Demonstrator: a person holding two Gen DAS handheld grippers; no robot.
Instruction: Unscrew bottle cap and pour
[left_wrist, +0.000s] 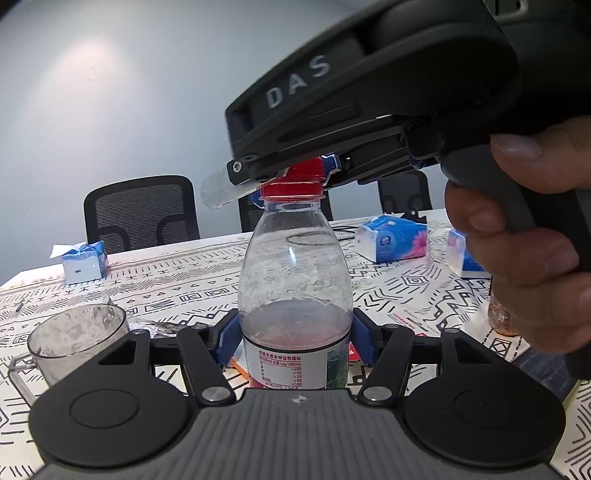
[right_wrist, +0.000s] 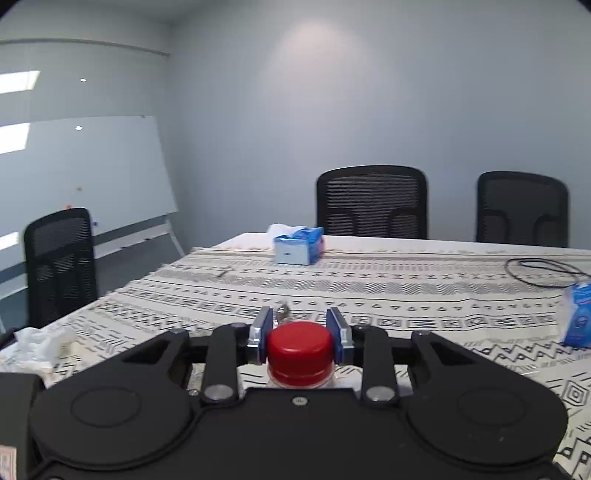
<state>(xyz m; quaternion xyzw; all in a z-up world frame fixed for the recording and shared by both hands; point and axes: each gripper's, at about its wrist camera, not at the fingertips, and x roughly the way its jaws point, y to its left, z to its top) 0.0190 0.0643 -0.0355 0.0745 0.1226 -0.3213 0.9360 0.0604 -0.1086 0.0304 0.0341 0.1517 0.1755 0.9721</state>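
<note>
A clear plastic bottle (left_wrist: 293, 266) with a red cap (left_wrist: 291, 182) stands upright on the patterned tablecloth, with pinkish liquid in its lower half. My left gripper (left_wrist: 293, 339) is shut on the bottle's body, its blue pads (left_wrist: 226, 341) pressing both sides. My right gripper (left_wrist: 295, 173) reaches in from the upper right and is shut on the cap. In the right wrist view the red cap (right_wrist: 300, 350) sits between my right gripper's (right_wrist: 300, 334) blue pads (right_wrist: 263, 332). An empty clear plastic cup (left_wrist: 79, 332) stands left of the bottle.
Blue tissue packs lie on the table (left_wrist: 406, 284): one at far left (left_wrist: 84, 263), one at right (left_wrist: 393, 238), another behind my hand (left_wrist: 463, 256). A black cable loop (right_wrist: 543, 271) and crumpled tissue (right_wrist: 40, 345) lie on the cloth. Black chairs (right_wrist: 371, 203) line the far edge.
</note>
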